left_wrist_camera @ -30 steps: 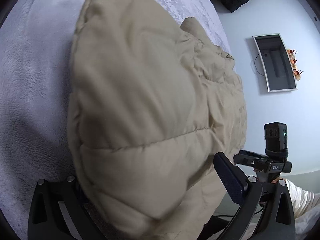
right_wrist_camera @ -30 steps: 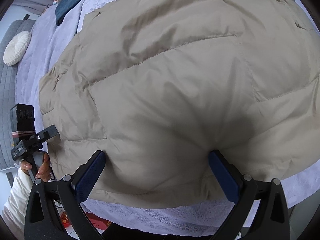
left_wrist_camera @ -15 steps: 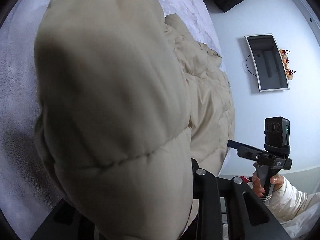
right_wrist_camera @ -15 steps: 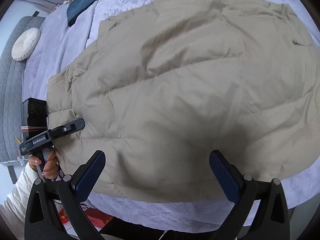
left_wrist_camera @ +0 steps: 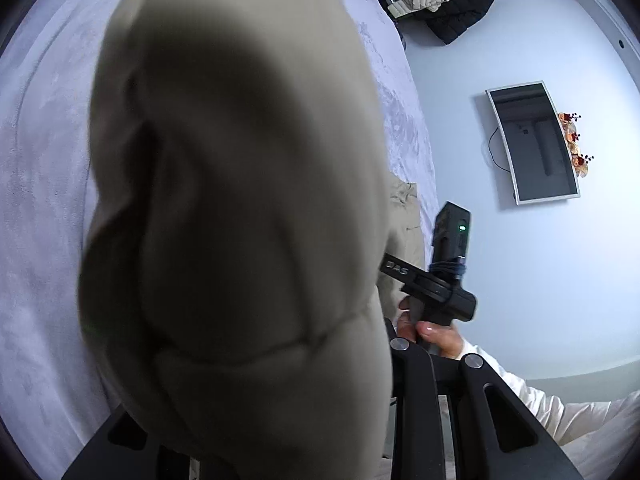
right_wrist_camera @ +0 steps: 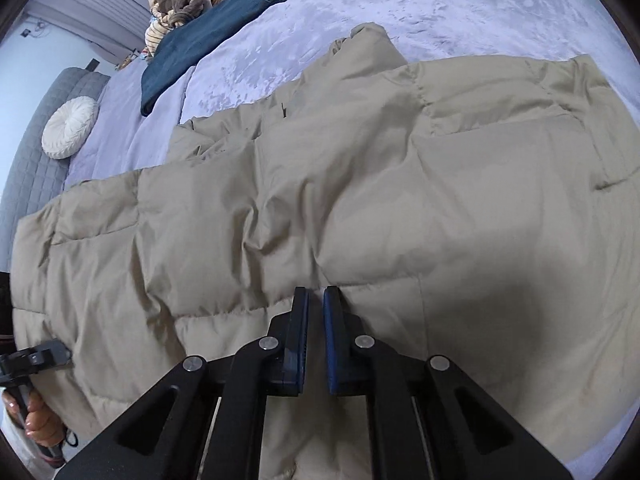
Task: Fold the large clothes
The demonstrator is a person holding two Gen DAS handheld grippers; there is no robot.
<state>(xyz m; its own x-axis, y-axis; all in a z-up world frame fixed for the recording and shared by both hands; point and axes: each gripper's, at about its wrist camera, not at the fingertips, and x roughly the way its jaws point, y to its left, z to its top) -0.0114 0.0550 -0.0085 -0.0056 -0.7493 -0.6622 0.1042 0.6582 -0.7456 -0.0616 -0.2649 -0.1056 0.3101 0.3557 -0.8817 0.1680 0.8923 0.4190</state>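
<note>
Now the beige puffer jacket [right_wrist_camera: 360,200] lies spread on the bed [right_wrist_camera: 440,12]; the right gripper [right_wrist_camera: 315,304] pinches its near edge, the left gripper [left_wrist_camera: 280,440] seems clamped on a lifted part. Next, carry both edges across together

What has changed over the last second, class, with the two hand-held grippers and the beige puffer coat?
The right hand-held gripper closed from wide open onto the beige quilted puffer coat. The left hand-held gripper closed and lifted its coat edge, now filling its view. The folded blue jeans and round white cushion stayed put.
</note>
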